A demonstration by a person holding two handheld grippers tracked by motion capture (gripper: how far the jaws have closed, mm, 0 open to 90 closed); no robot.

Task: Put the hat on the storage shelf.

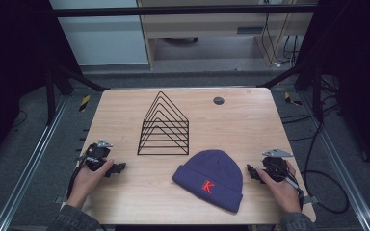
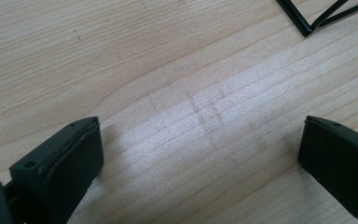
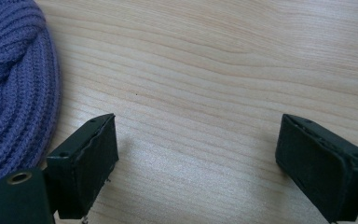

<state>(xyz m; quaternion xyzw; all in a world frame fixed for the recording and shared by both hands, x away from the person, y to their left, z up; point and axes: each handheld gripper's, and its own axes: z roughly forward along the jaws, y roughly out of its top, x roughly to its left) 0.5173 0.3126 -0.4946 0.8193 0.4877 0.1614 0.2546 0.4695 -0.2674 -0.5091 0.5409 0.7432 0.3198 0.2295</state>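
A purple knit beanie point(image 1: 210, 178) with a red K lies flat on the wooden table point(image 1: 241, 120), front right of centre. Behind it stands a black wire rack point(image 1: 164, 127) with triangular dividers. My left gripper point(image 1: 119, 168) rests on the table at the front left, open, with bare wood between its jaws. My right gripper point(image 1: 251, 172) rests at the front right, open, just right of the beanie. In the right gripper view point(image 3: 196, 144) the beanie's ribbed edge point(image 3: 14, 93) lies left of the jaws. The rack's corner point(image 2: 317, 14) shows far off in the left gripper view point(image 2: 200, 149).
A small dark round disc point(image 1: 218, 100) sits in the table top near its far edge. Metal frame rails run along both sides of the table. Cables trail on the floor at the right.
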